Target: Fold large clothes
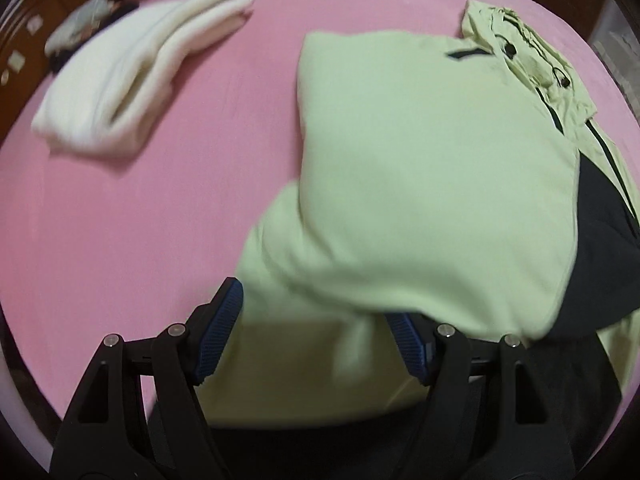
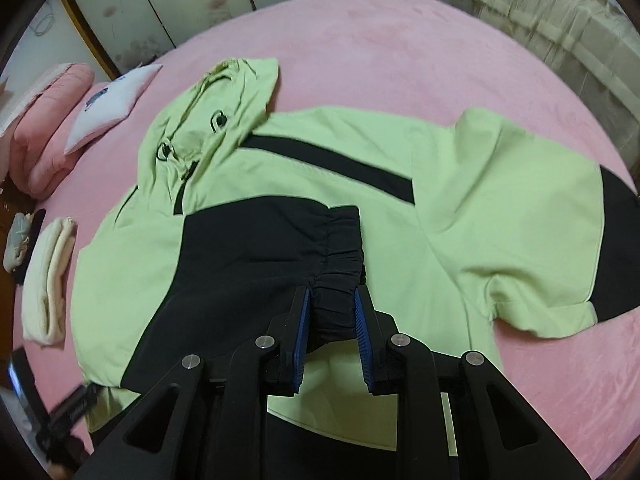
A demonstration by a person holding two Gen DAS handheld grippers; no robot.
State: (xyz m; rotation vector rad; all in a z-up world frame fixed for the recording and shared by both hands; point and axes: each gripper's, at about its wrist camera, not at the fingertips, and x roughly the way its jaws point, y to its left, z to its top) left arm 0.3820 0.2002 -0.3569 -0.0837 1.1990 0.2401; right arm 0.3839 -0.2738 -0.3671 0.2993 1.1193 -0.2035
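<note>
A light green hooded jacket with black panels (image 2: 312, 168) lies spread on the pink bed, hood (image 2: 216, 100) toward the far left. One sleeve is folded across the body, its black elastic cuff (image 2: 336, 264) between the fingers of my right gripper (image 2: 332, 300), which is shut on it. In the left wrist view the jacket (image 1: 420, 160) fills the right half. My left gripper (image 1: 316, 316) is open wide, with a fold of green fabric lying between its fingers; its right fingertip is hidden under the cloth.
A folded cream garment (image 1: 132, 76) lies on the pink bed (image 1: 120, 240) to the left of the jacket; it also shows in the right wrist view (image 2: 48, 276). Pink pillows (image 2: 52, 120) and a white pillow (image 2: 116, 100) sit by the headboard. A cream curtain (image 2: 540, 20) hangs beyond the bed.
</note>
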